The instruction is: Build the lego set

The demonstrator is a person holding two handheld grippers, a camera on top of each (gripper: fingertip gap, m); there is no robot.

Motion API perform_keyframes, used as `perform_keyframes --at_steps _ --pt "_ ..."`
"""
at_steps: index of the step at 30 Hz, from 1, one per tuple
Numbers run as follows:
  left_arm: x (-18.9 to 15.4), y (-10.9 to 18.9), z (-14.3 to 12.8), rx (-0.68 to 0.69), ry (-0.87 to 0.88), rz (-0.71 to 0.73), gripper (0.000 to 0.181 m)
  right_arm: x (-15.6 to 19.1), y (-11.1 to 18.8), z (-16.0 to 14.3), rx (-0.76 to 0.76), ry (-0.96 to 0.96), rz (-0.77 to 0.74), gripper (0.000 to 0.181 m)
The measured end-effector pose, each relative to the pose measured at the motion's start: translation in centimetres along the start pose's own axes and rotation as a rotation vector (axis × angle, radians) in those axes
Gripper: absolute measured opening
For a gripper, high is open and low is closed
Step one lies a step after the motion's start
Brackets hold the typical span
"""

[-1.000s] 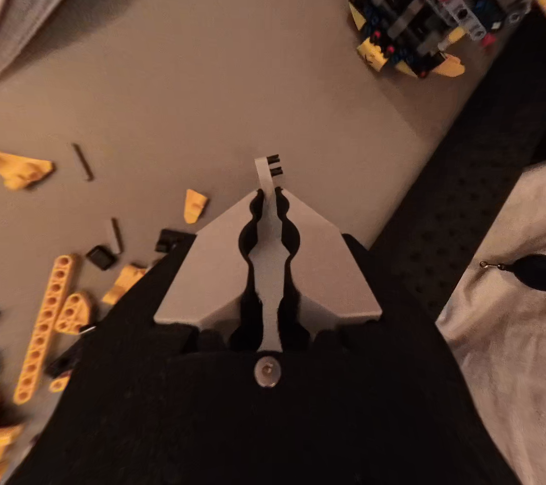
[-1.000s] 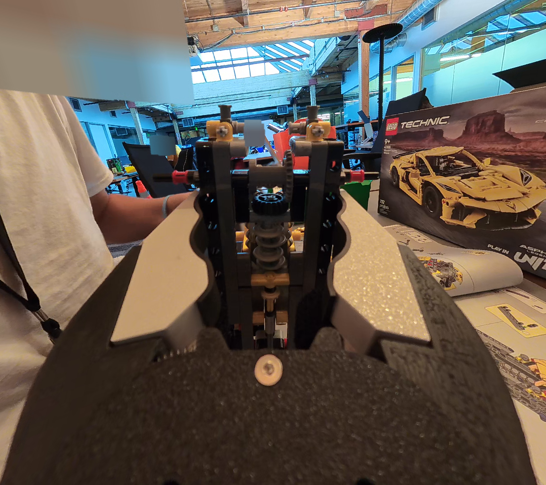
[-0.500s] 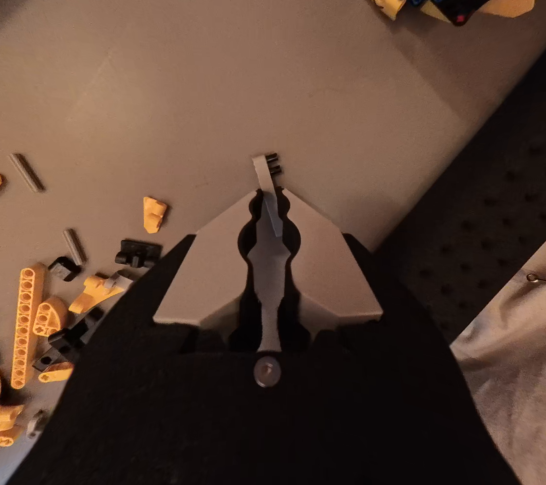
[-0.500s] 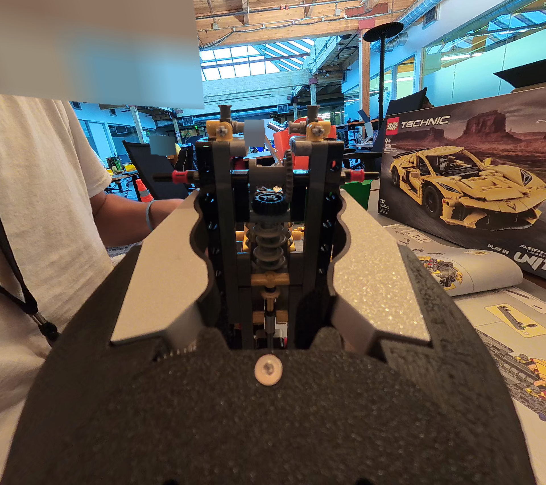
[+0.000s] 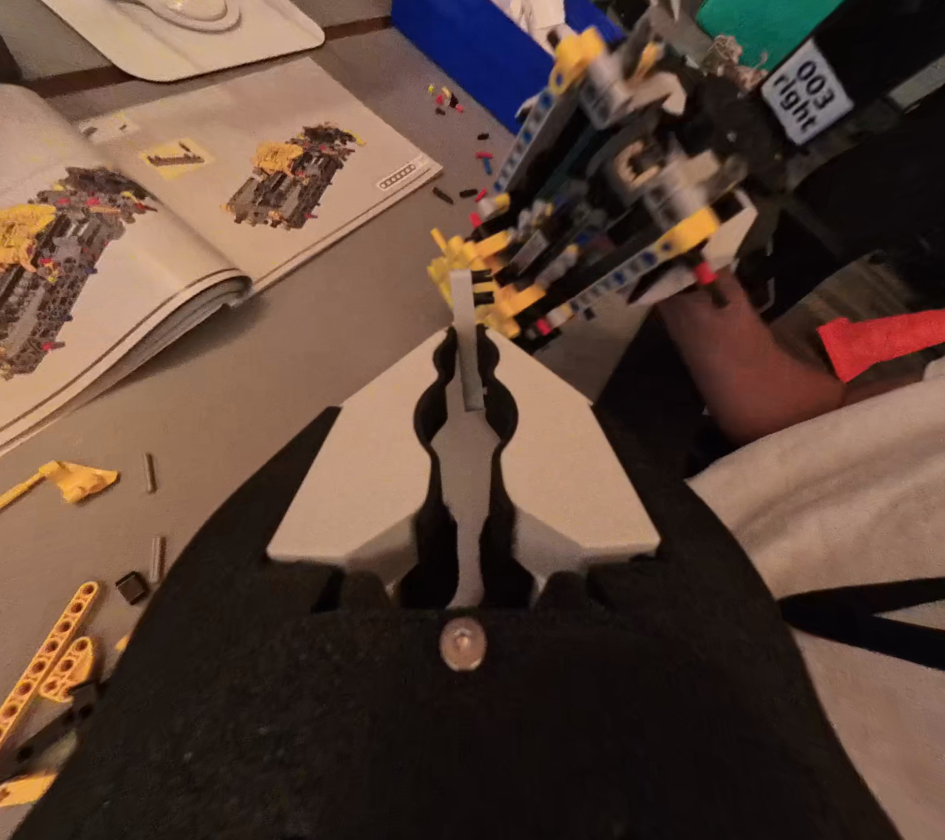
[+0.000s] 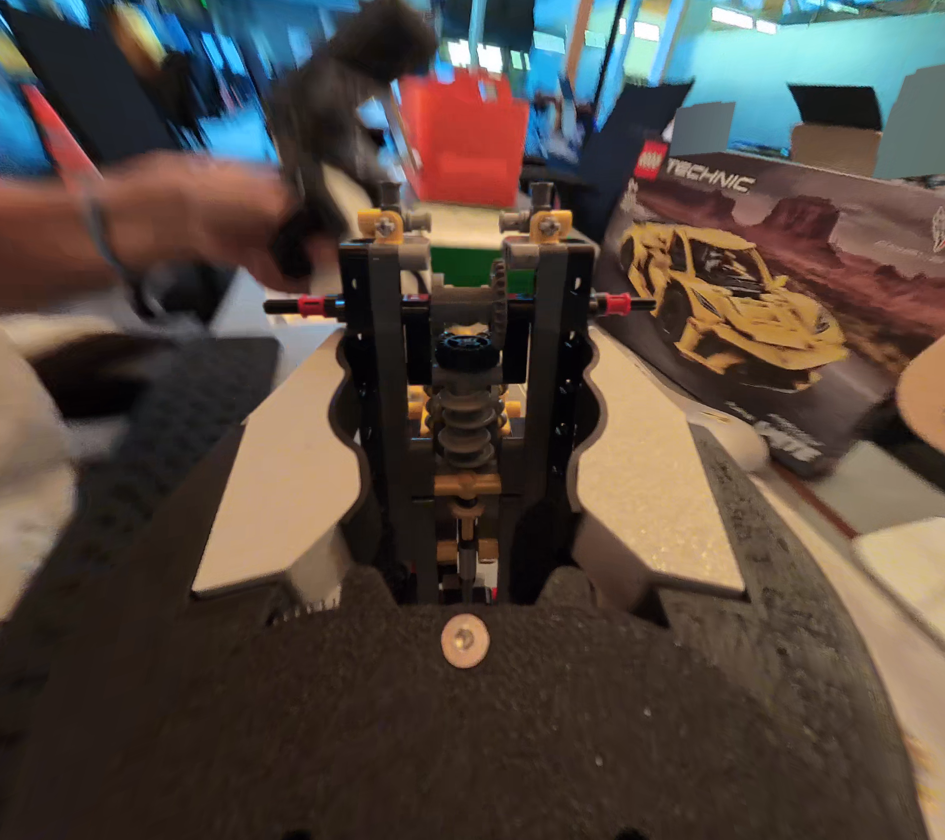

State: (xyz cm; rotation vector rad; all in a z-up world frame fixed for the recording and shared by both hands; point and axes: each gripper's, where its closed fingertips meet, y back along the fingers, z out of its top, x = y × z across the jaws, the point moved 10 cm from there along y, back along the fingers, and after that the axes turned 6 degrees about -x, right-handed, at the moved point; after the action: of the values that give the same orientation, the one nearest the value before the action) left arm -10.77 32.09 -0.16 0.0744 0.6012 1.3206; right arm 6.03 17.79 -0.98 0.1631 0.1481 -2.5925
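My left gripper is shut on a thin grey lego piece with black pins at its tip. The tip sits right against the yellow front end of the car chassis, which hangs in the air ahead. My right gripper is shut on that chassis, a black and grey frame with a spring, a gear and red-tipped axles standing up between the fingers. The left gripper shows blurred in the right wrist view, held by a hand at the upper left of the chassis.
An open instruction booklet lies on the grey table, with a white stand and a blue bin behind. Loose yellow and black parts lie at the left. The set's box stands at the right.
My left gripper has swung up from facing the tabletop and brought the grey piece to the chassis front. My right gripper has tilted and turned with the chassis; the view is blurred.
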Motion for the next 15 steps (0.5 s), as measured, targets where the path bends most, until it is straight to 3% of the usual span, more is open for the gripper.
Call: perform_keyframes --at_steps 8,15 --pt "-0.9 1.3 2.0 -0.026 0.065 -0.037 0.007 3.8 -3.9 -0.2 0.231 0.347 -0.086 0.084" --pt "-1.1 2.1 1.5 -0.032 0.028 0.010 0.007 4.0 -4.2 -0.7 0.213 0.397 -0.147 0.085"
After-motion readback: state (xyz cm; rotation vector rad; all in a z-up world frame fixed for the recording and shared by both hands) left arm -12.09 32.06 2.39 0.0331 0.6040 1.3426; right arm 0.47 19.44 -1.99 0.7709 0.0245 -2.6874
